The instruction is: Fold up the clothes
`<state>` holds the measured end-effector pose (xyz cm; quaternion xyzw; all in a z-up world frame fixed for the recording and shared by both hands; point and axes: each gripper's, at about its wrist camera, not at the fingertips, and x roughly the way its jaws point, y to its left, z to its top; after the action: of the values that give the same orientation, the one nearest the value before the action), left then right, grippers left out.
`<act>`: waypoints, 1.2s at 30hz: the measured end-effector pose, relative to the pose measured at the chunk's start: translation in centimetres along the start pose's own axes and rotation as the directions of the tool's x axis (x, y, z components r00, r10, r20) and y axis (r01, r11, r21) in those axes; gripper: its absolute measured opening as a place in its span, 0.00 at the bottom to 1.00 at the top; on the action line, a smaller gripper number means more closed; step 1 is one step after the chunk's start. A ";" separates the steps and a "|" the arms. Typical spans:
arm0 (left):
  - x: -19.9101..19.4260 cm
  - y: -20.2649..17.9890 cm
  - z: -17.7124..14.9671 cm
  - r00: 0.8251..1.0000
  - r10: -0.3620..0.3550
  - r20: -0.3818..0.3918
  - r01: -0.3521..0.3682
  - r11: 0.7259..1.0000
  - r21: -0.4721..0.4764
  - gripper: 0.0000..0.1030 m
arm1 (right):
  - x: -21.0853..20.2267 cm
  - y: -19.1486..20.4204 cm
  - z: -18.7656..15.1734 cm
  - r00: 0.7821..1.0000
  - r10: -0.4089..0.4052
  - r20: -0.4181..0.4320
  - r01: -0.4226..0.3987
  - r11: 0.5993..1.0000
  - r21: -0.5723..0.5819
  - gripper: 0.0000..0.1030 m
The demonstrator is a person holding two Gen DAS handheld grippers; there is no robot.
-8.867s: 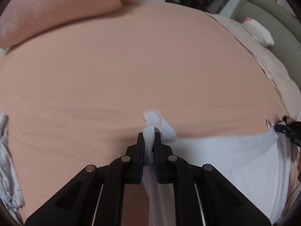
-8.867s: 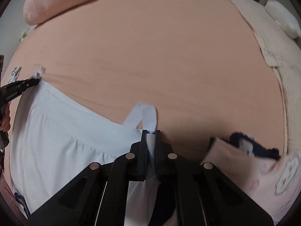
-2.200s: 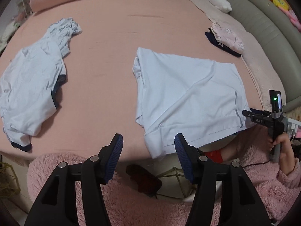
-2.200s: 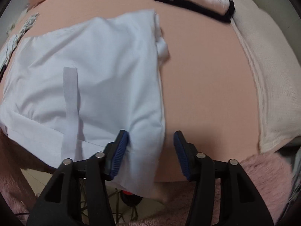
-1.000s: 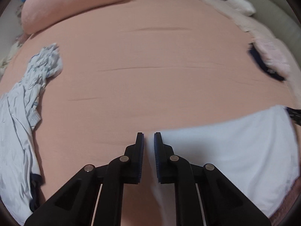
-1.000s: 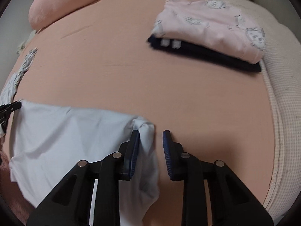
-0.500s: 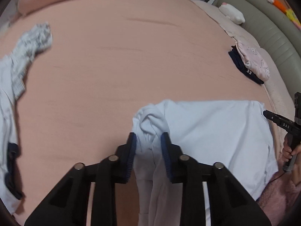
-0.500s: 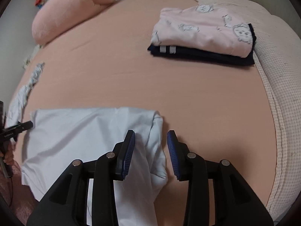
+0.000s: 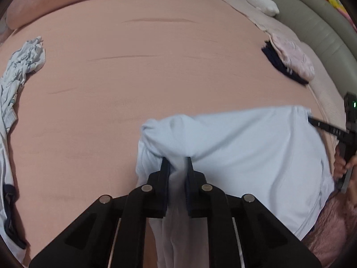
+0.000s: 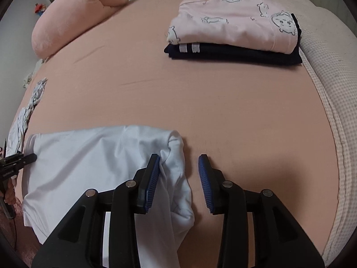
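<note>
The left gripper [image 9: 176, 159] has just closed, pinching the white garment [image 9: 245, 147] at the bed's [image 9: 145, 78] near edge. The right gripper [image 10: 179, 164] stands open astride its bunched right corner. Folded clothes [image 10: 232, 38] lie far right.

Left wrist view sat close above near edge of bed [image 9: 156, 71], looked steeply down along left gripper [image 9: 177, 163] toward far pillow; right wrist view did likewise along right gripper [image 10: 179, 163], set further right; both shared white garment [image 9: 245, 143] between them, pink sheet, folded stack [image 10: 232, 35]; each view caught other gripper at frame edge.
</note>
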<state>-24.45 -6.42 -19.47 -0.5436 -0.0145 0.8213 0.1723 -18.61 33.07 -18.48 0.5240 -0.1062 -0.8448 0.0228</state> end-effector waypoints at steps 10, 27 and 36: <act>-0.2 4.2 2.3 0.997 0.076 0.030 -0.070 0.982 -0.177 0.40 | -0.8 -1.6 -0.1 1.000 -0.024 0.020 0.023 0.998 0.052 0.35; -6.3 -3.7 -12.0 0.951 0.298 -0.083 -0.297 0.955 0.020 0.40 | -5.7 6.8 -12.1 0.994 -0.092 -0.063 0.086 0.991 -0.099 0.42; -9.5 -6.8 -13.7 0.995 0.071 0.069 -0.076 0.995 0.063 0.38 | -8.1 6.8 -14.5 0.998 -0.055 -0.013 0.053 0.990 -0.128 0.45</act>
<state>-7.01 -5.10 -15.20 -0.5101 0.0269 0.8448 0.1592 -2.53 25.36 -16.15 0.5311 -0.0377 -0.8458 0.0343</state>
